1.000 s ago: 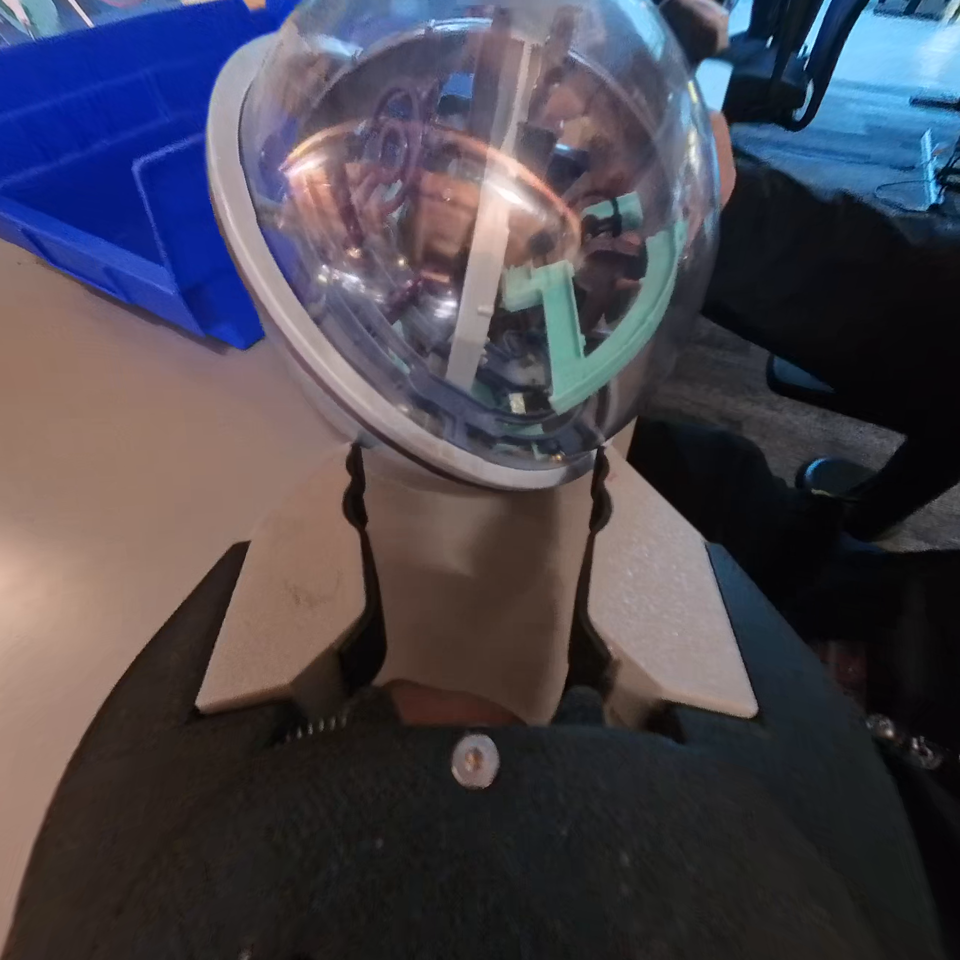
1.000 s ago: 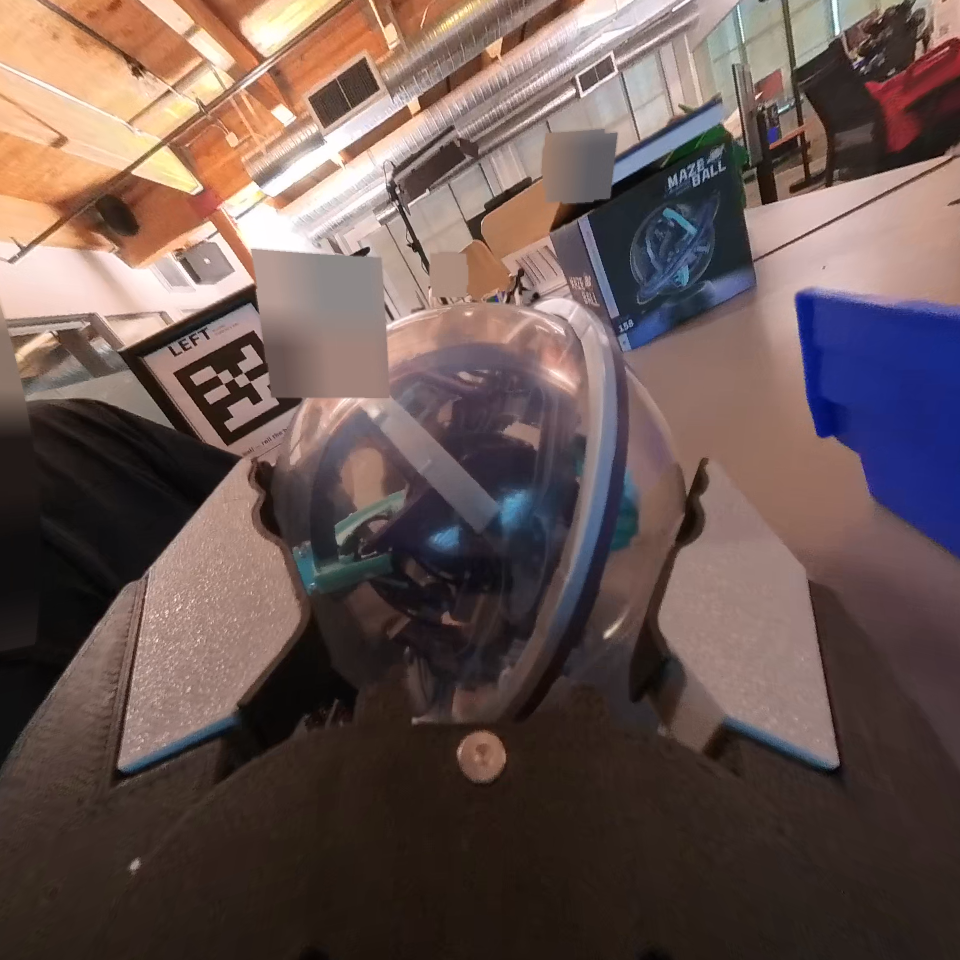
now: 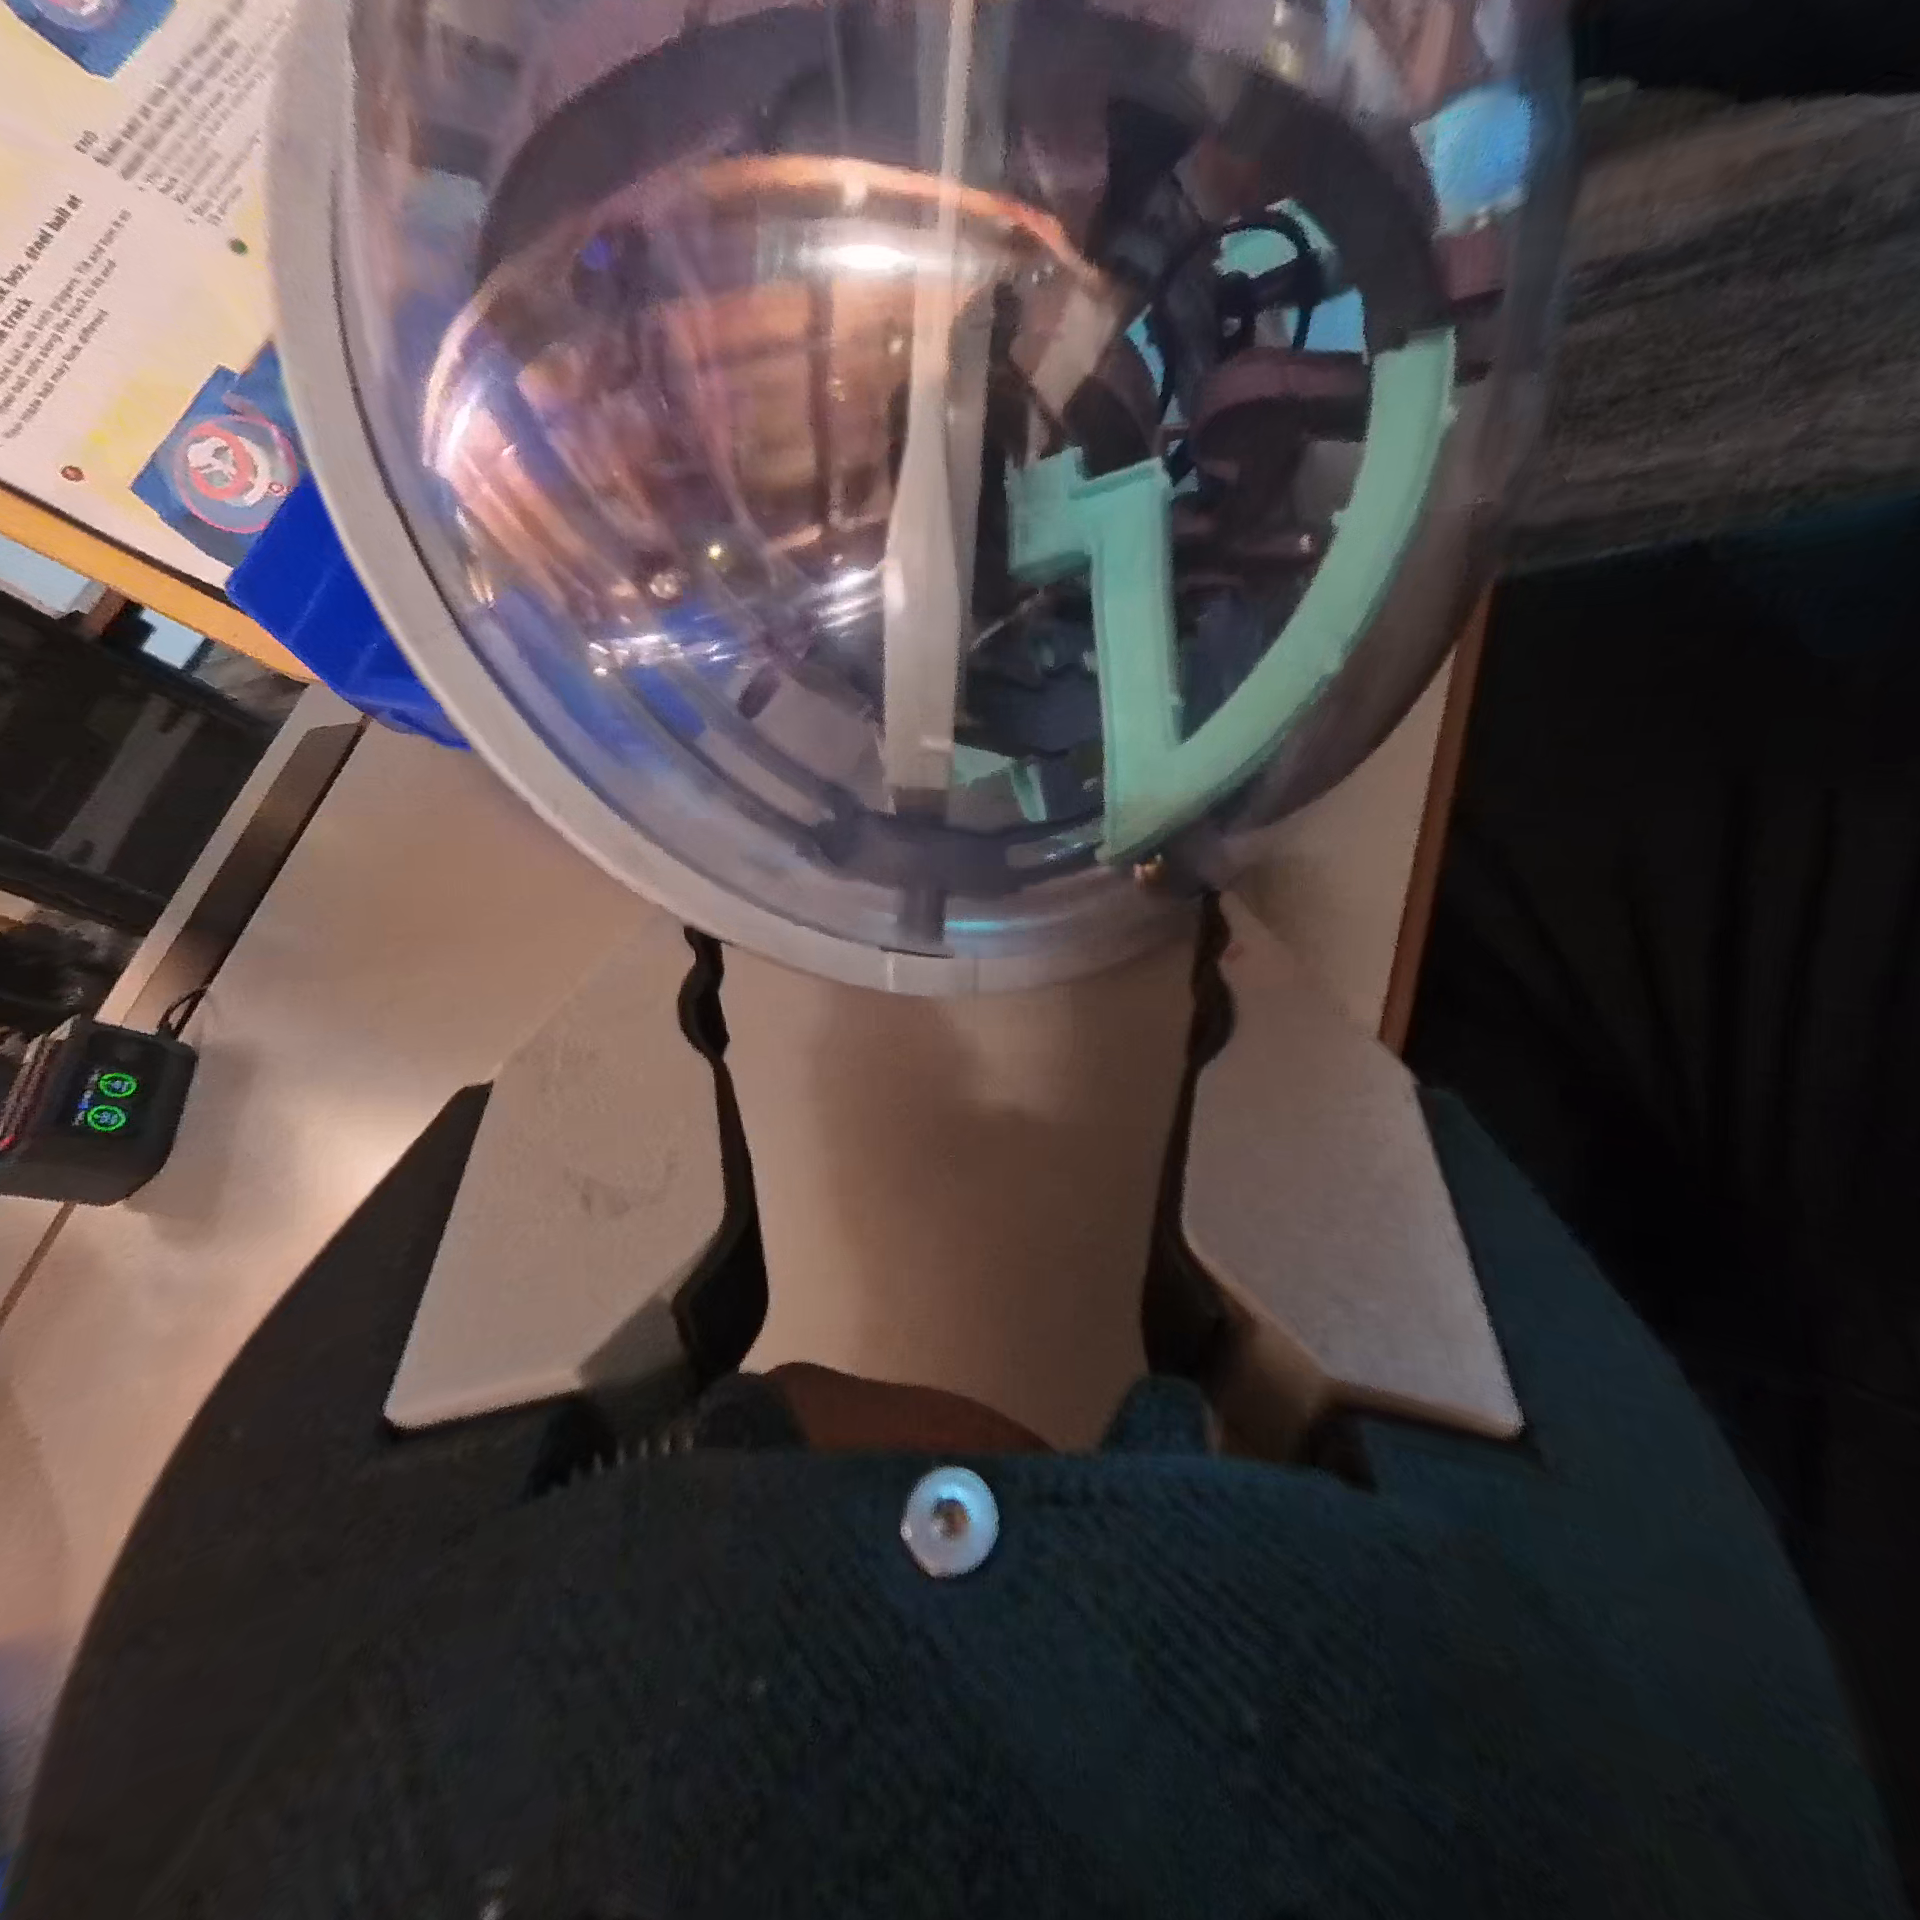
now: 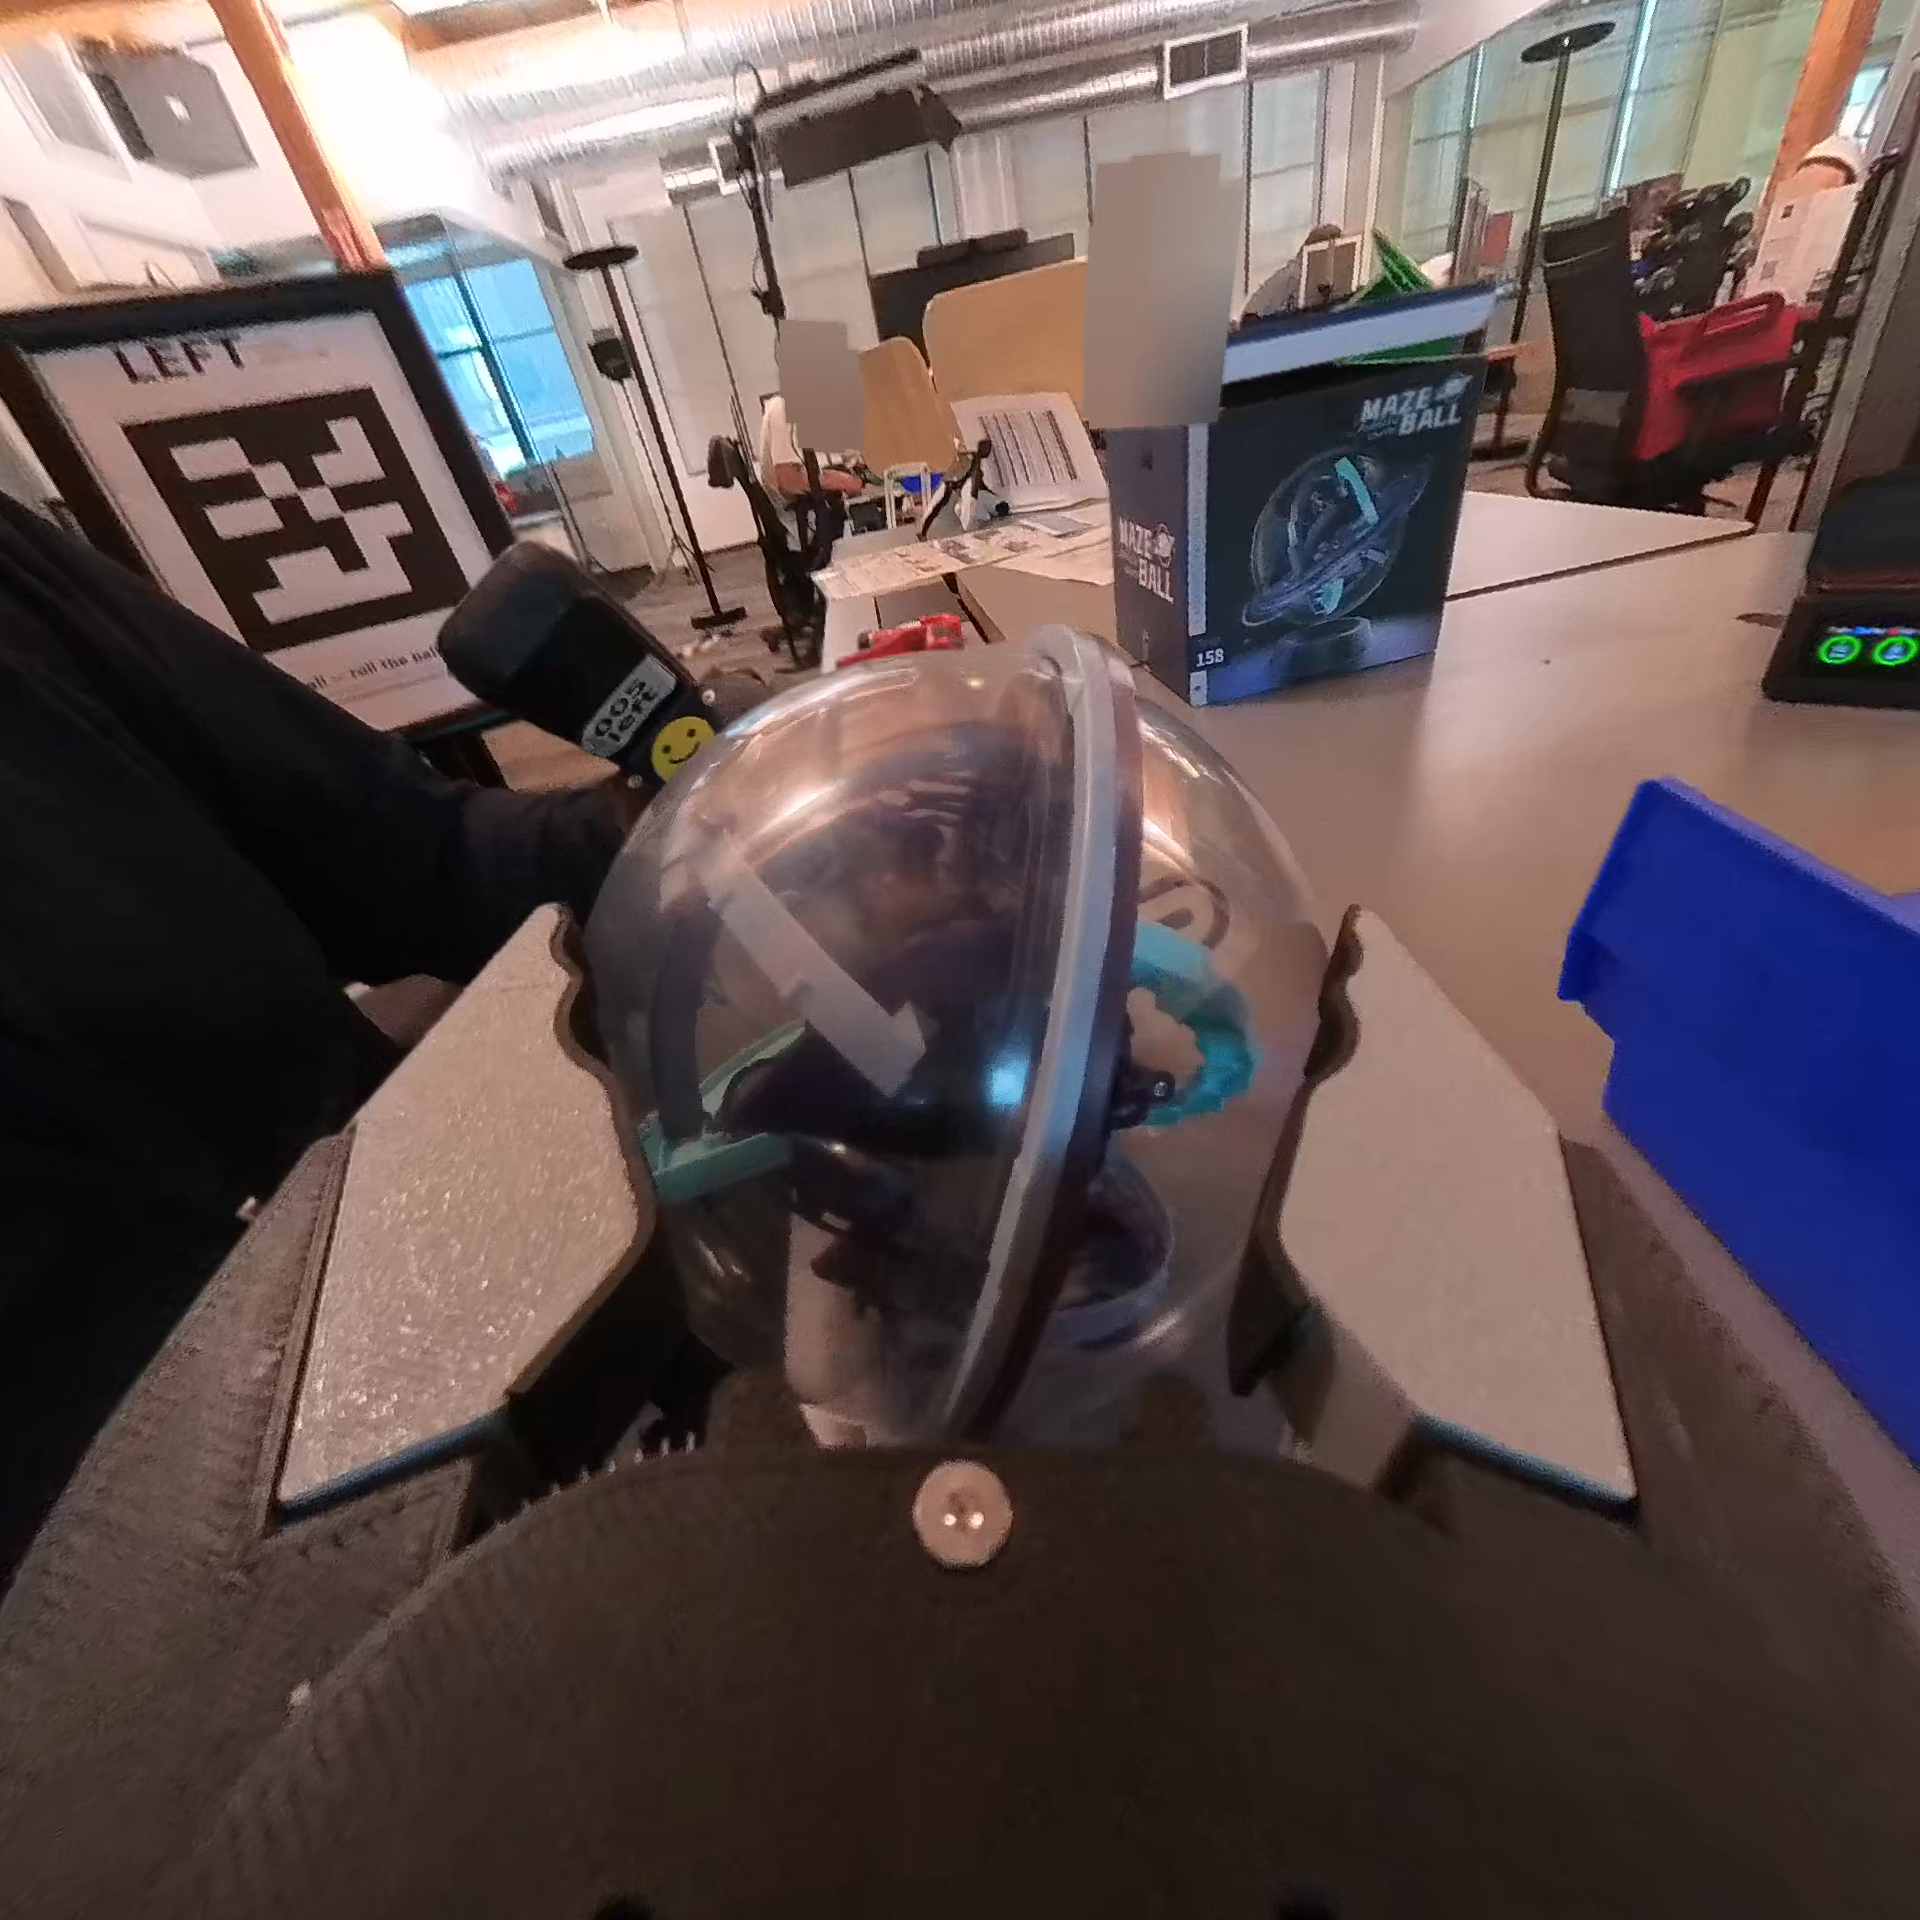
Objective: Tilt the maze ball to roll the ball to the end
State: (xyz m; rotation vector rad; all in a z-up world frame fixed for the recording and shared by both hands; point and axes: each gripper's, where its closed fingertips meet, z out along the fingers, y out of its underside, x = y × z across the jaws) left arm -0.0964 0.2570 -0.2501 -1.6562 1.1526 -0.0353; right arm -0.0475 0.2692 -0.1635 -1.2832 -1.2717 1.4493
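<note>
Office space with a pale table (image 4: 1455, 748) carrying a blue bin (image 4: 1766, 1091) and a dark box (image 4: 1299, 540). Above it, a clear maze ball (image 4: 883, 1039) sits pinched between the right gripper's (image 4: 951, 997) jaws. The left gripper's (image 3: 951, 966) jaws stand spread, their tips at the ball's rim.

Wide open office out here: a pale tabletop (image 4: 1507, 748) runs toward a long row of tall windows (image 4: 1330, 177), daylight washing through. Silver ducting (image 4: 935, 42) crosses the ceiling above a wooden post (image 4: 301, 135). Black office chairs (image 4: 1590, 353) sit at right, one draped in red. Floor lamps (image 4: 644, 416) stand on grey carpet. Far desks carry scattered papers (image 4: 935, 551).
</note>
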